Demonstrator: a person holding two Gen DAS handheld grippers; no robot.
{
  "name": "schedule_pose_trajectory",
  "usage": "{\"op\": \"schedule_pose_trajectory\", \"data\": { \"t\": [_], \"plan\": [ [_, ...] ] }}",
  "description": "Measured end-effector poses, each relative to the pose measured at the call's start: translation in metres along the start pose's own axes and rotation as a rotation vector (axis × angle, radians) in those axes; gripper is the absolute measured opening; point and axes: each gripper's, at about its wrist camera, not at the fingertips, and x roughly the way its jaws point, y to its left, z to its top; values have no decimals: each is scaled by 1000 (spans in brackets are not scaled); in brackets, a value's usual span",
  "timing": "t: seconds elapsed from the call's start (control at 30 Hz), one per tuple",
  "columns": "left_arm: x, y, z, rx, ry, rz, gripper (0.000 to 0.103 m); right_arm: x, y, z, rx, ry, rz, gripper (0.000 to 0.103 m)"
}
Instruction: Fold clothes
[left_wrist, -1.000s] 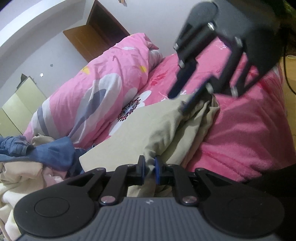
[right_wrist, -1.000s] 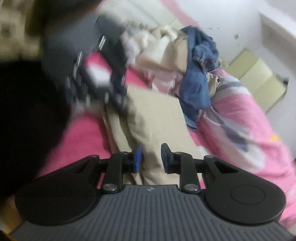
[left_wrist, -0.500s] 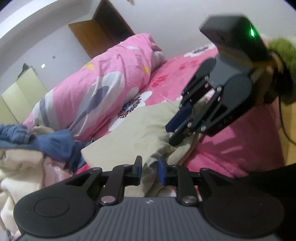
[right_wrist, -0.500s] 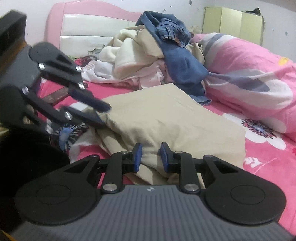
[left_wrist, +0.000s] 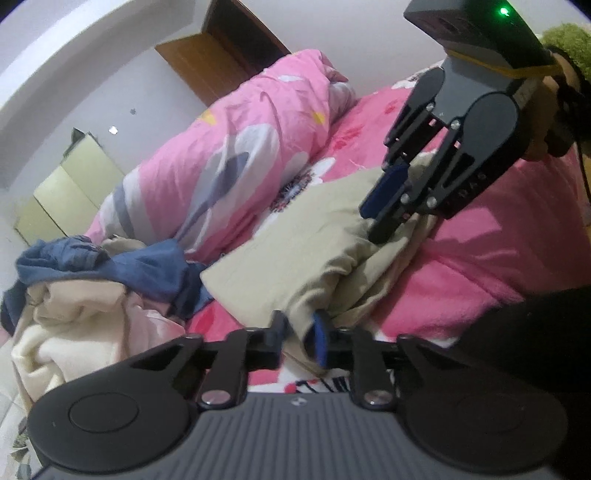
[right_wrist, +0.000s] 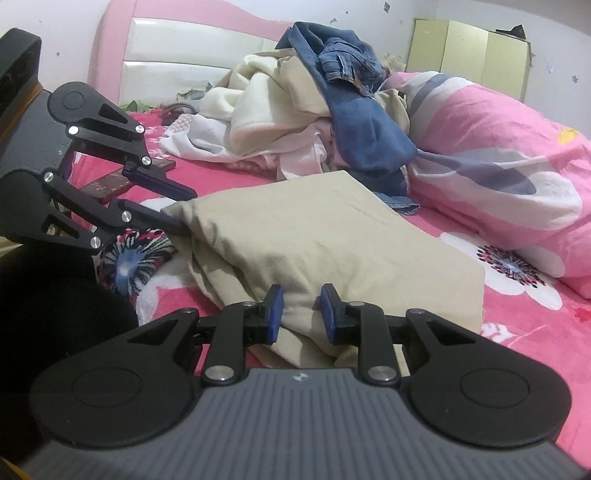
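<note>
A beige garment (left_wrist: 295, 240) lies partly folded on the pink bed, its thick doubled edge toward me. My left gripper (left_wrist: 300, 332) holds one corner fold and its jaws are closing on it; in the right wrist view the left gripper (right_wrist: 181, 210) sits at the garment's (right_wrist: 332, 240) left corner. My right gripper (right_wrist: 301, 314) is shut on a bunched fold at the near edge. From the left wrist view the right gripper (left_wrist: 375, 225) pinches the cloth's far end.
A heap of cream, white and blue denim clothes (right_wrist: 295, 103) is piled behind the garment near the pink headboard (right_wrist: 184, 48). A rolled pink floral duvet (right_wrist: 498, 166) runs along the right side. A flat dark red object (right_wrist: 118, 181) lies on the sheet.
The right wrist view has rolled from tilted to level. The right gripper has come down onto the garment's edge. The left jaws stand a little wider apart than a second ago, cloth still between them.
</note>
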Motion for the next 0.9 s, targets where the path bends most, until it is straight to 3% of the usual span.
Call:
{"op": "schedule_pose_trajectory", "data": {
  "t": [0.1, 0.17, 0.27, 0.33, 0.5, 0.9],
  "plan": [
    [5, -6, 1, -3, 20, 50, 8, 0, 1, 0, 3, -4, -7, 22],
    [8, -8, -3, -13, 57, 36, 8, 1, 1, -1, 11, -4, -8, 22],
    [-2, 4, -6, -124, 49, -17, 18, 1, 1, -2, 17, -4, -10, 22],
    [-16, 17, -7, -200, 18, -26, 33, 0, 1, -2, 19, -2, -13, 22],
    [-21, 29, -17, -240, 48, -16, 33, 1, 0, -2, 27, -2, -14, 22],
    [-3, 35, -26, -276, 2, -108, 30, 2, 3, 0, 27, 17, -29, 22]
  ]
}}
